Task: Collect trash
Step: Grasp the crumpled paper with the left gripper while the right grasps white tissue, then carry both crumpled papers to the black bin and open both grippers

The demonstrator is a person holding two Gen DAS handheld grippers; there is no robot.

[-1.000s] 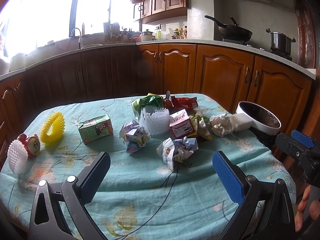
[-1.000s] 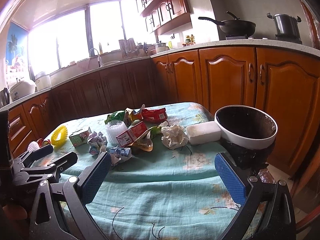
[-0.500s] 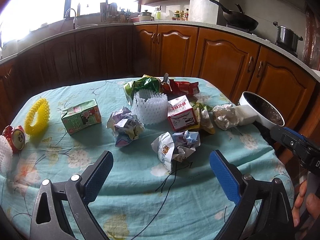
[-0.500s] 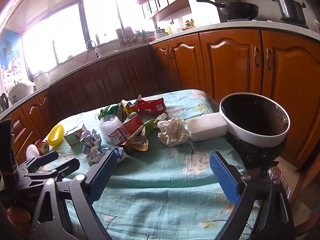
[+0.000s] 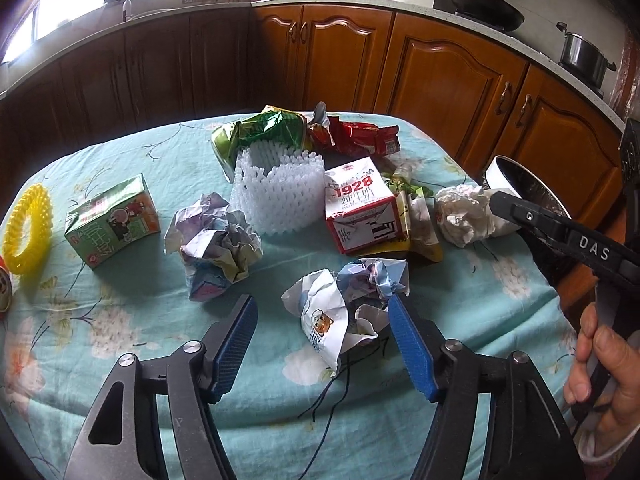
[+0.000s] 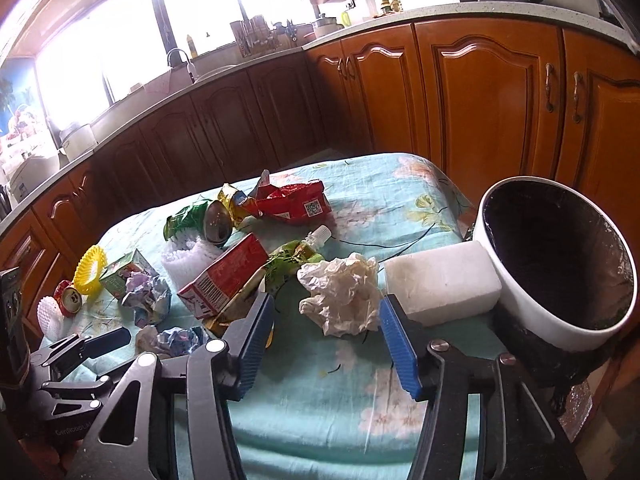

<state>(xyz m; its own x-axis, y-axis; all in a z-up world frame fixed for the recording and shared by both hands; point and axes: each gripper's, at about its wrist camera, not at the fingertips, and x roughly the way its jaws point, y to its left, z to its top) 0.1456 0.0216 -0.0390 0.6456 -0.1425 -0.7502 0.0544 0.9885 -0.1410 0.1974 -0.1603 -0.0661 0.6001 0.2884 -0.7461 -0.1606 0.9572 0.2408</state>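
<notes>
Landmark: red-and-white milk carton (image 5: 363,205), lying on the floral tablecloth (image 5: 120,328); printed "1928" in red, Chinese characters below, barcode on its end face.

Left gripper (image 5: 322,346): jaws spread wide, blue pads either side of a crumpled printed wrapper (image 5: 347,307) without clamping it; this wrapper sits just in front of the carton and shows a cartoon cat face.

Right gripper (image 6: 326,344): jaws parted, empty, straddling a crumpled white tissue (image 6: 344,294) right of the carton; seen in the left view, its body reads "DAS".

Crumpled paper items, count 3: the cat wrapper, the tissue, and a purple-white paper ball (image 5: 214,240) left of the carton.

Cartons, count 2: the landmark, plus a green juice box (image 5: 112,222) with a cartoon figure, well left of it.

Snack bags, count 2: green bag (image 5: 260,132) and red bag (image 5: 356,138) with a QR code, both behind the carton.

Foam net sleeve, count 1: white (image 5: 280,192), touching the carton's left side.

Squeeze pouch, count 1: green, white cap (image 6: 298,254), just right of the carton.

White block, count 1: (image 6: 442,282), right of the tissue.

Trash bin, count 1: white rim, black liner (image 6: 560,264), far right, beyond the block.

Yellow spiky ring, count 1: (image 5: 28,234), far left.

Red can, count 1: (image 6: 70,300), lettering unreadable, far left.
</notes>
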